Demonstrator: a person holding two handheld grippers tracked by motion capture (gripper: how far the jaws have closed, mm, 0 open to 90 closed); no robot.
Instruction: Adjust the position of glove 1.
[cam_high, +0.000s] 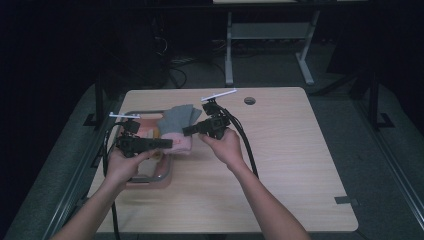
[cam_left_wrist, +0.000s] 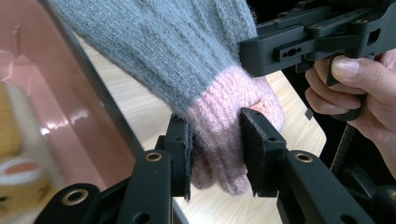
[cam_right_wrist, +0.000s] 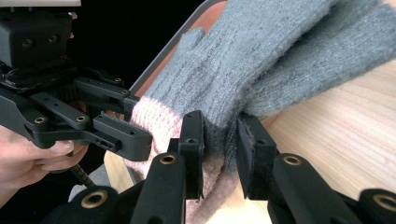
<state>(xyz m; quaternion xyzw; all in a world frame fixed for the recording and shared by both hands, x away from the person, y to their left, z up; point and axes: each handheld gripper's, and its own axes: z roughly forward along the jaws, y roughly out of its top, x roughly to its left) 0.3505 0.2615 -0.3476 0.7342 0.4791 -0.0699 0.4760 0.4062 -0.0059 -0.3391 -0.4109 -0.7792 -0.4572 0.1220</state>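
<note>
Dim, dark-edged high view; both gripper views brighter, sharp up close, glare on the tray.

Glove: grey ribbed knit, pink cuff. Tray: pink, grey rim, at table's left edge. Table: pale wood grain. Left gripper, right gripper: black.

The light wooden bench carries a metal-rimmed tray near its left edge. A round dark hole sits in the bench near its far edge, and a small grey tab lies at its near right corner. Beyond the bench's far edge stands a grey table frame on the floor.
</note>
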